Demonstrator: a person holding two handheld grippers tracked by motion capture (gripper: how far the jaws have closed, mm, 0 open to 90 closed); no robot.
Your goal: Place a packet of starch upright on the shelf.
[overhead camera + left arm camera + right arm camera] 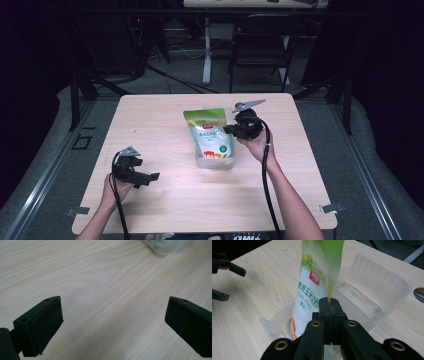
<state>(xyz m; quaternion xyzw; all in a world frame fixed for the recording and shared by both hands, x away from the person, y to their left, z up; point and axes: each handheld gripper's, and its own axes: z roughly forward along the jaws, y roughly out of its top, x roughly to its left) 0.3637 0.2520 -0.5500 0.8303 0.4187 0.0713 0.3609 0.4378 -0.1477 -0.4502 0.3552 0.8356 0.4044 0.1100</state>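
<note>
So the right tongs (329,305) are clamped on the side edge of the pouch (212,134), which stands in a clear tub (372,300) around the middle of the worktop (165,200), a bit toward the right edge. Left tongs (112,322) hang wide apart with nothing between them, over bare wood near the front-left corner.

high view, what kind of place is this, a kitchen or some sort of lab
Probably a lab or recording workspace, not a kitchen: a bare wooden table ringed by dark curtains, cables on the floor, a folding chair and a desk leg behind.
</note>
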